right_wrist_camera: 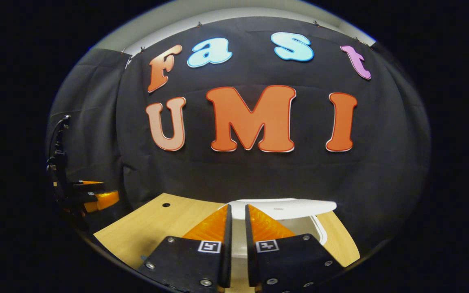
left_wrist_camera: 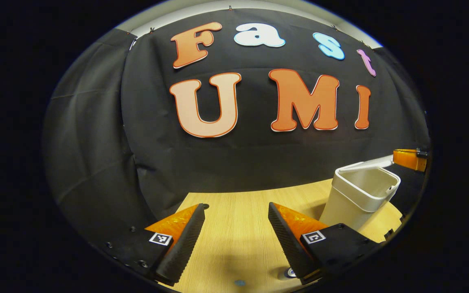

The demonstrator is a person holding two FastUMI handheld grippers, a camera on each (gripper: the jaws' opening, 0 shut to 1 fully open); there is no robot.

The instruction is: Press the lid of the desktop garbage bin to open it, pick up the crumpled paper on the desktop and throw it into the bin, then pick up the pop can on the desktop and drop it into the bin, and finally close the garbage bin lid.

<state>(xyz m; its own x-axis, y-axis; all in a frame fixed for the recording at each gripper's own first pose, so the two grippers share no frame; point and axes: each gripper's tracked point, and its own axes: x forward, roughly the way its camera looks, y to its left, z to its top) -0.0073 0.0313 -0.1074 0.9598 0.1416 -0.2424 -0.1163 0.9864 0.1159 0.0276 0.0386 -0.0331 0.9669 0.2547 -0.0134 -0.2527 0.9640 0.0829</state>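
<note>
The white desktop bin stands on the right of the wooden table with its lid up, and its inside cannot be seen from here. In the right gripper view the raised lid sits just beyond my fingers, with the bin's rim below them. My right gripper hovers over the bin's mouth, shut with nothing between its fingers; it also appears above the bin. My left gripper is open and empty, low over the table left of the bin, and appears at the far left.
The wooden table runs back to the black cloth wall. A small dark hole marks its far left corner. A blue dot and a small round silvery thing, half hidden by my finger, lie near the front edge.
</note>
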